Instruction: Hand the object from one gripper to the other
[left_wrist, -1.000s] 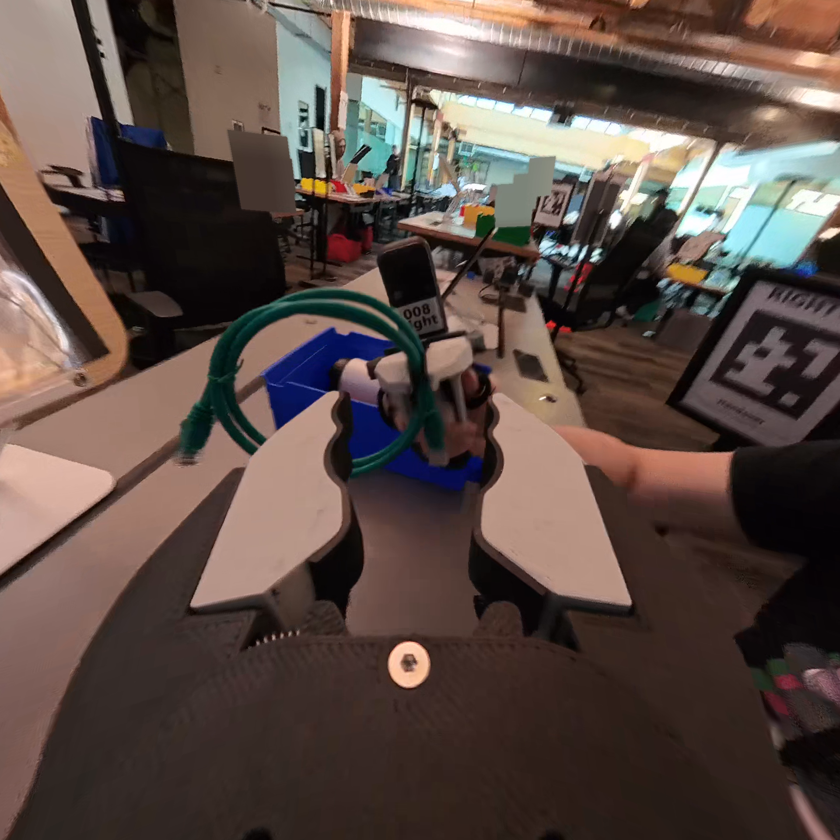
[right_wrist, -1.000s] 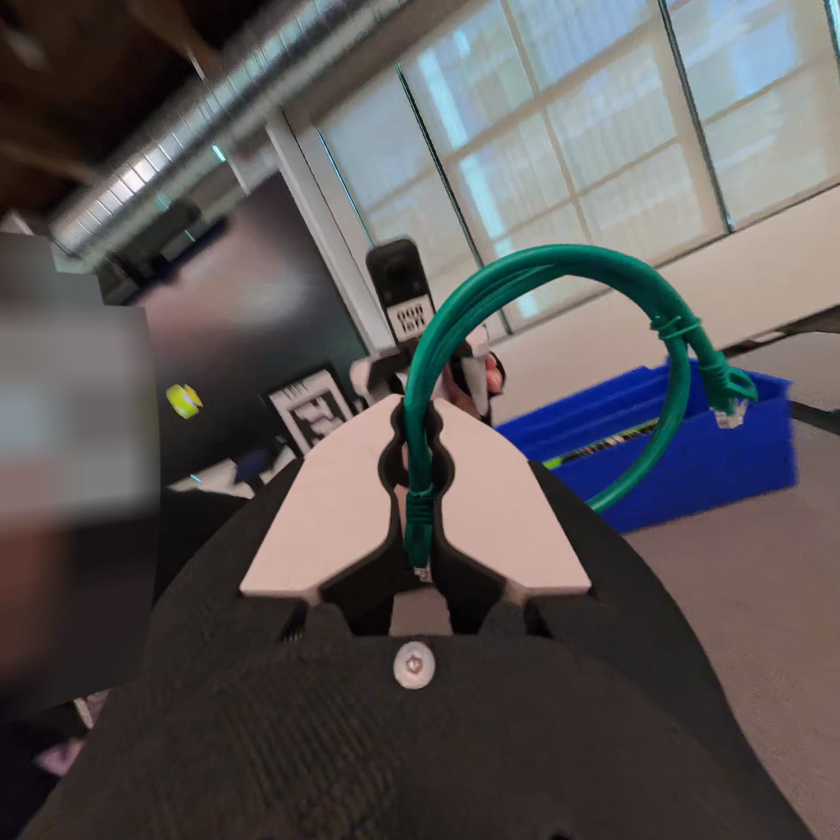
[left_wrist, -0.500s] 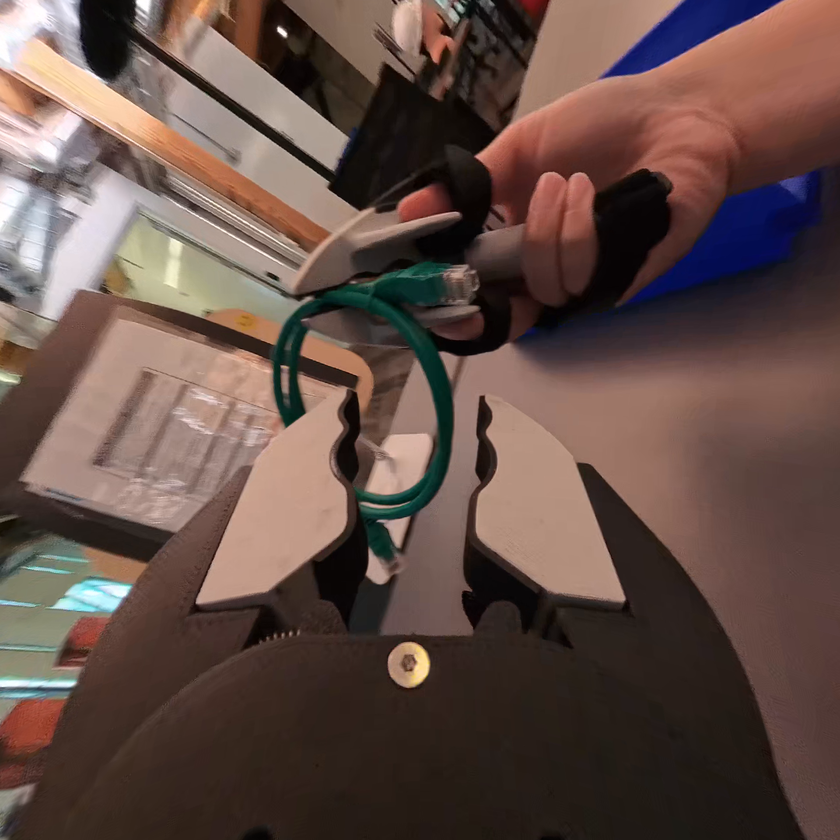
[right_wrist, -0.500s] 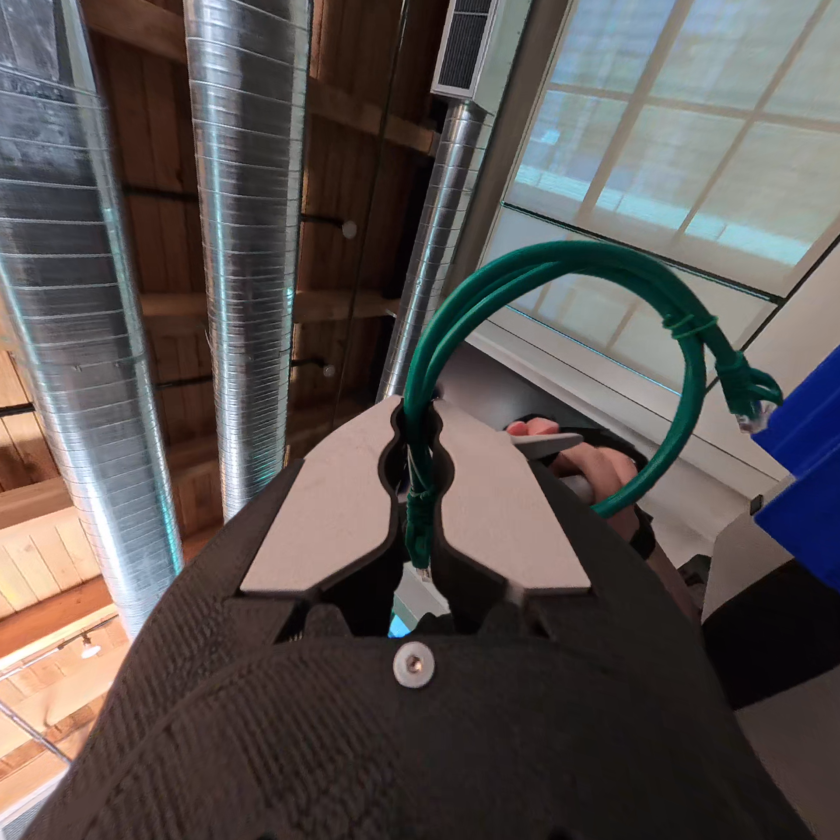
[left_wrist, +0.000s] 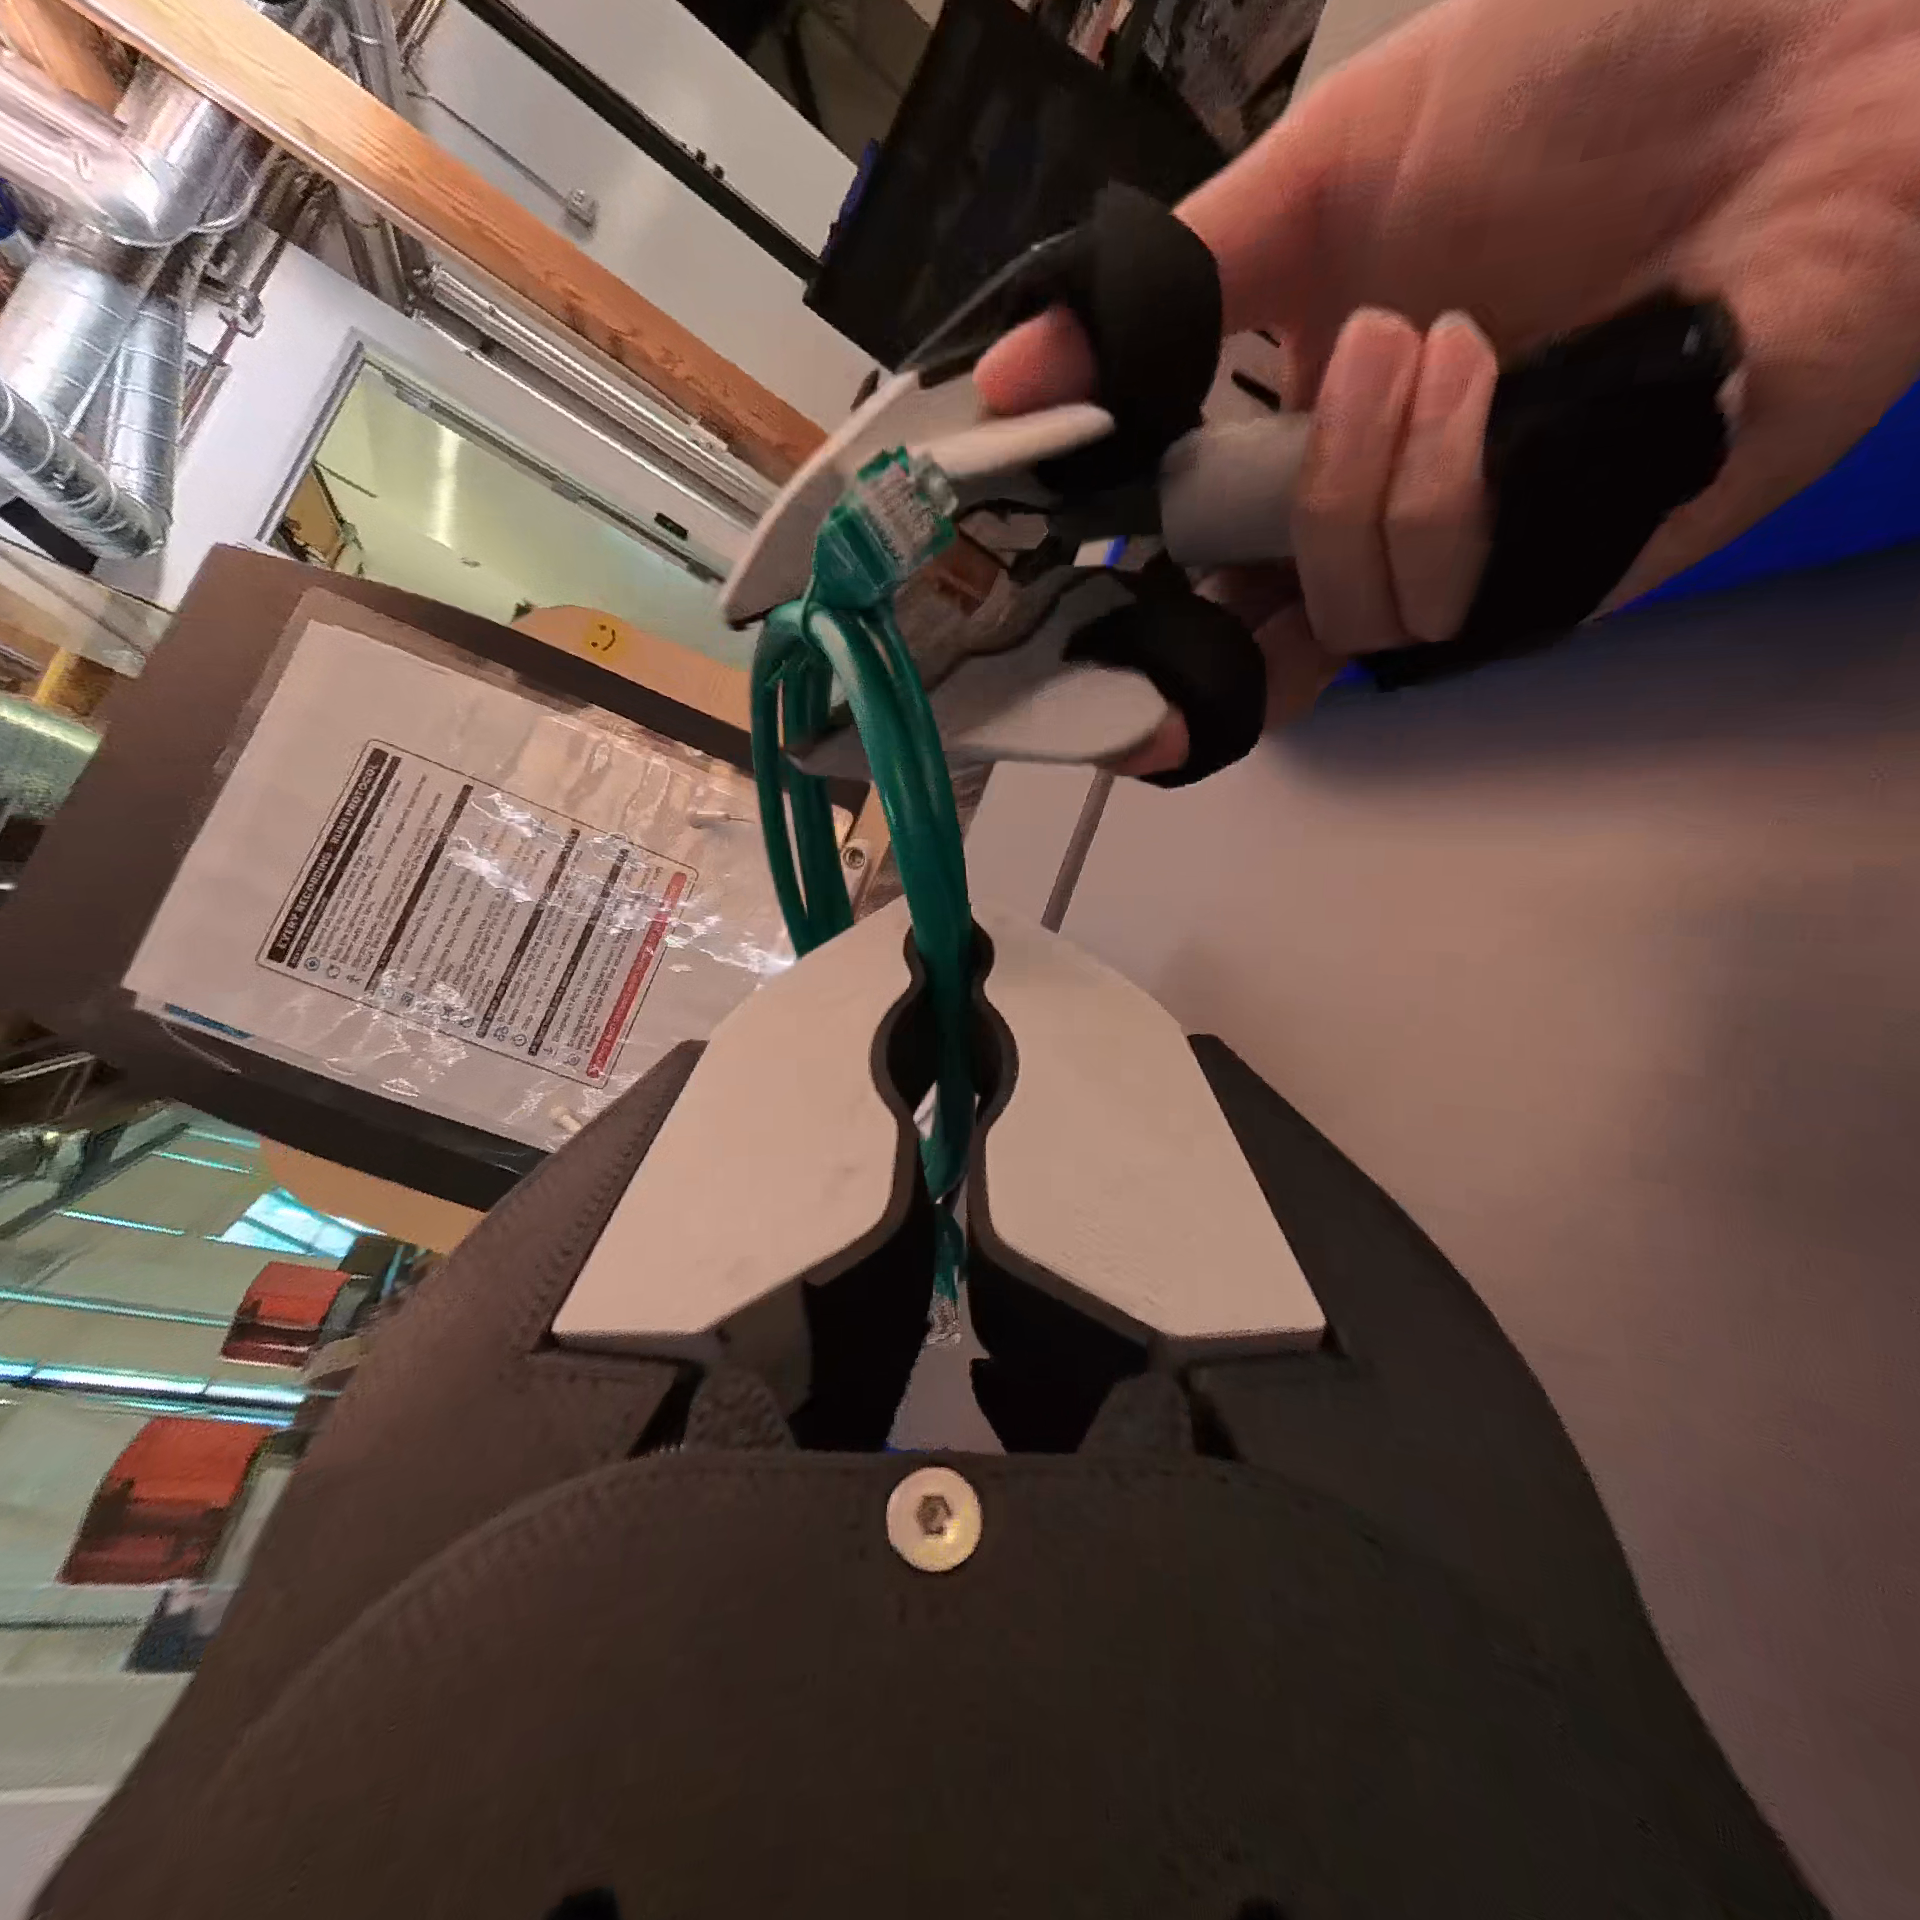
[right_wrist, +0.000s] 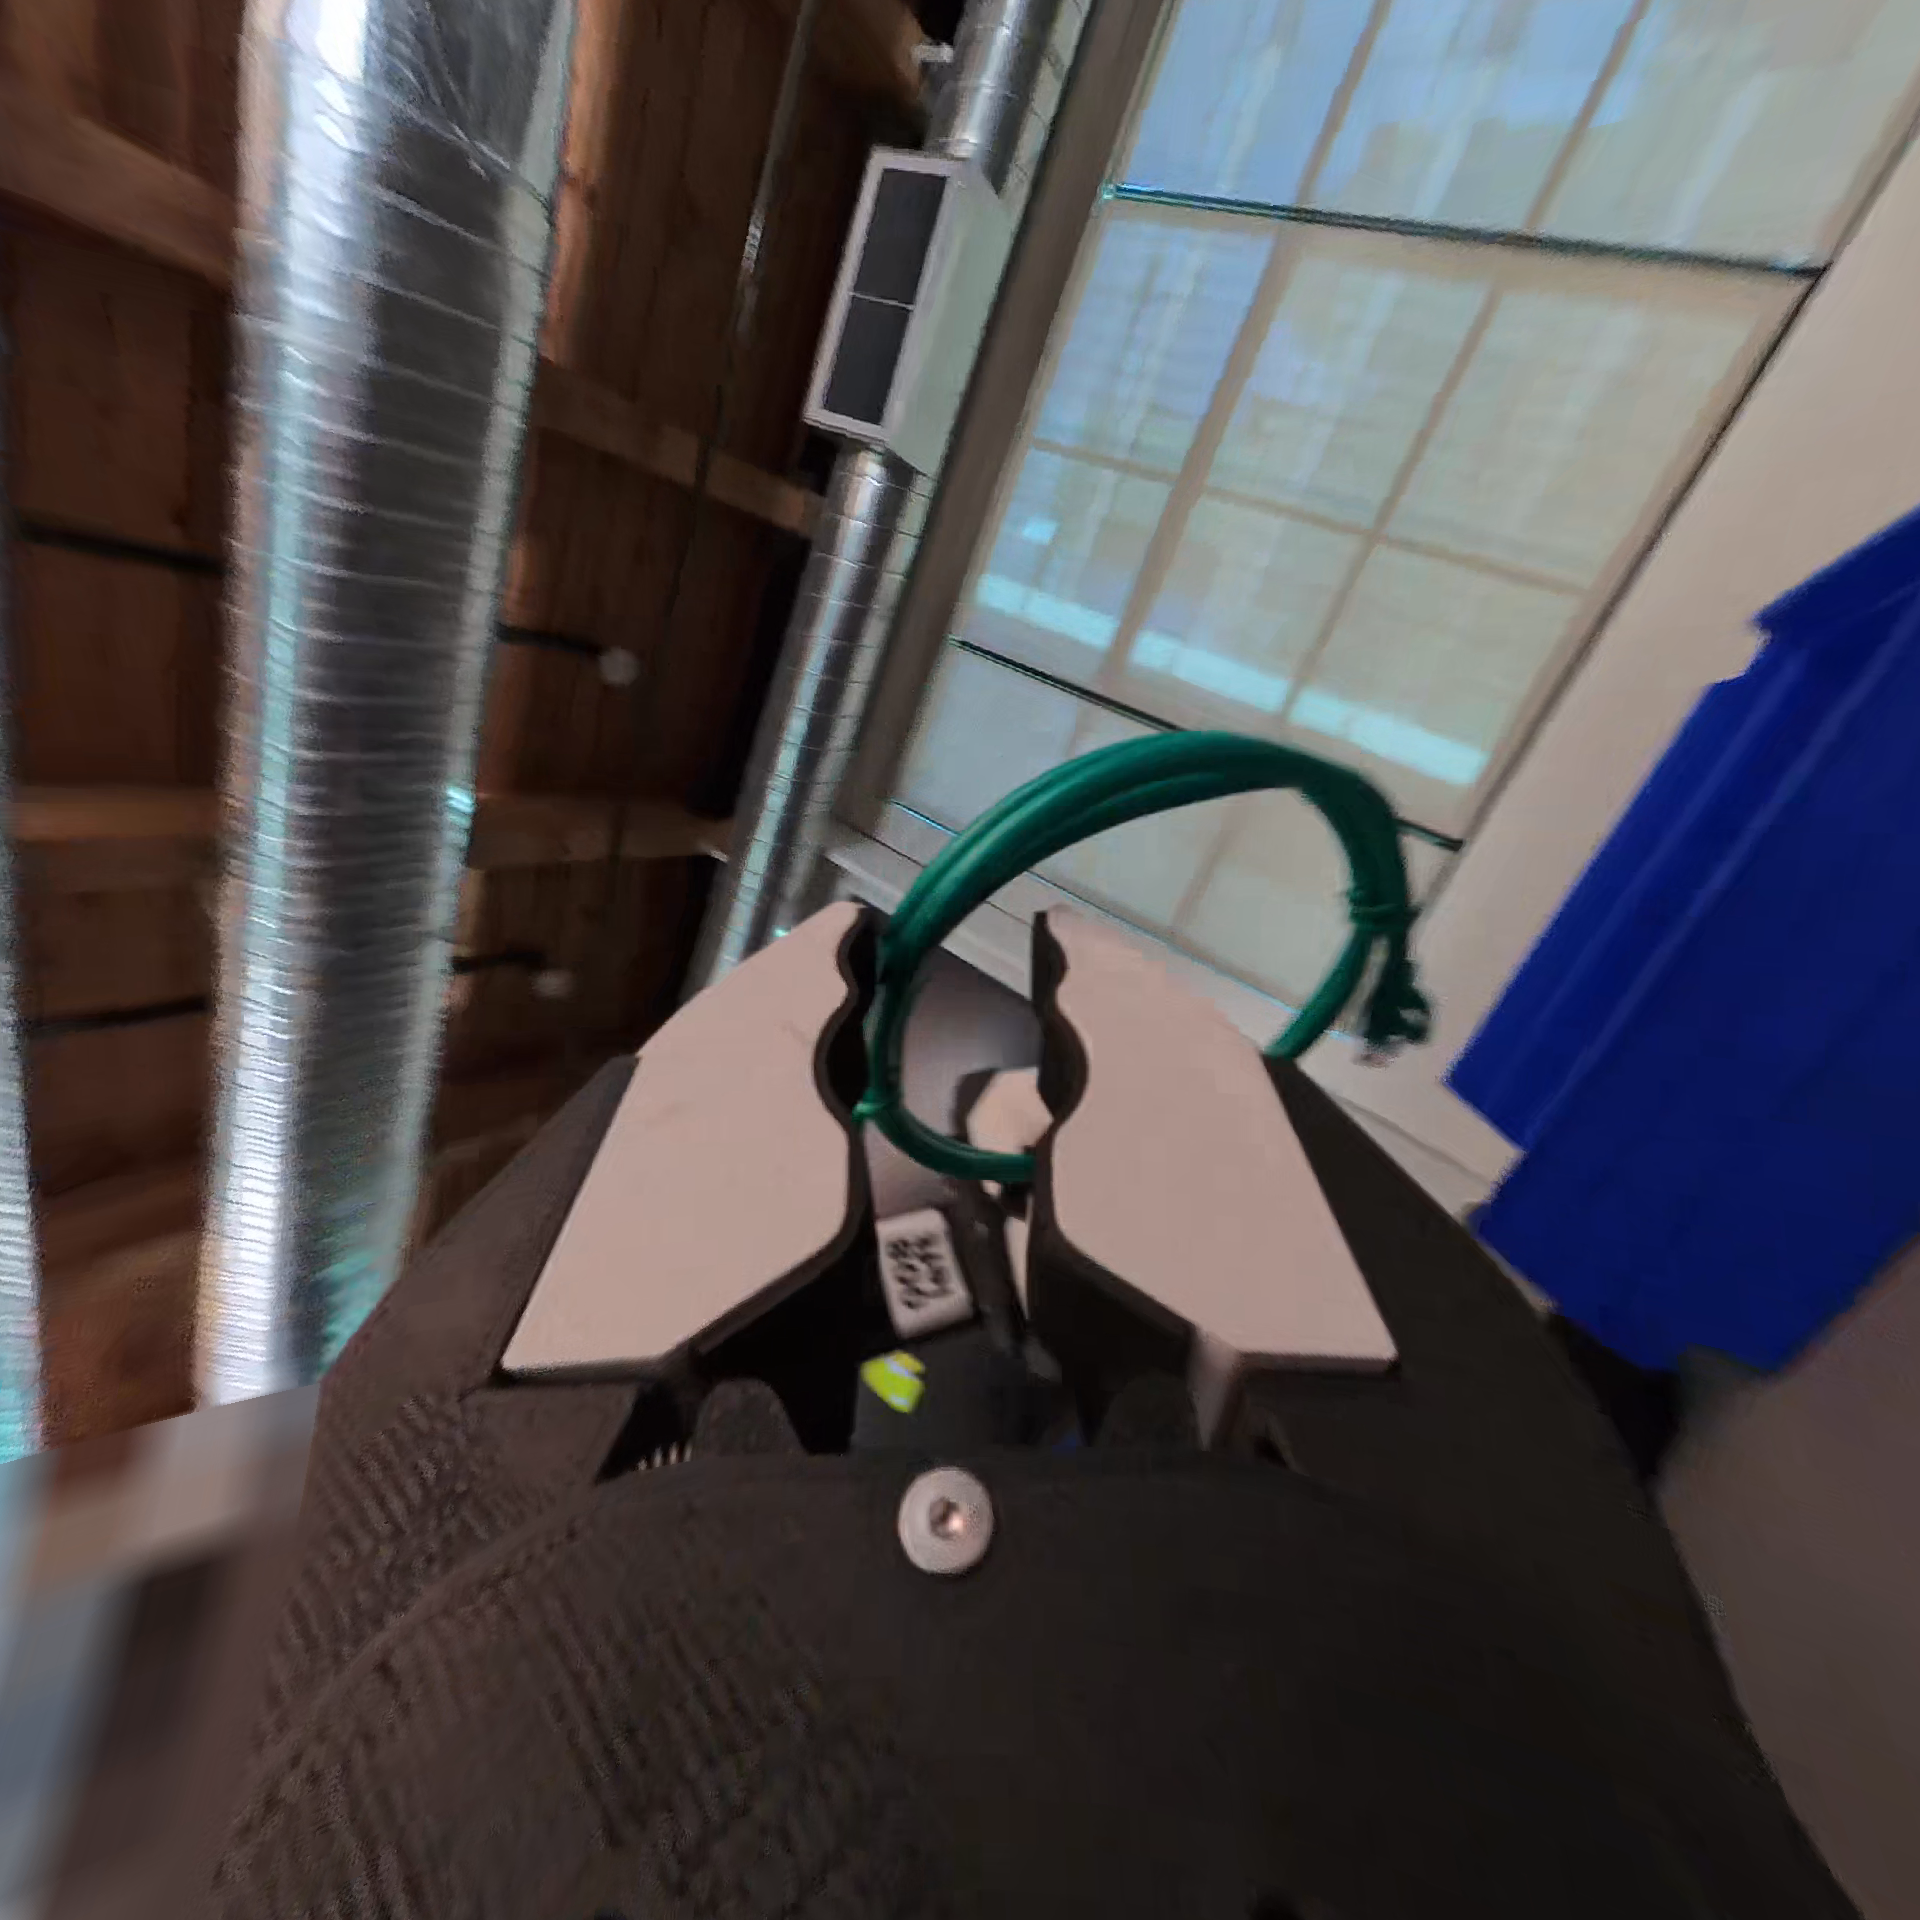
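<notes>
Since half a second ago the left gripper has clamped onto the coiled green network cable, while the right gripper has parted around it; transfer looks nearly done.

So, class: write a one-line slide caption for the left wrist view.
Left hand-held gripper shut on the coiled green cable as the right hand-held gripper opens.
</notes>
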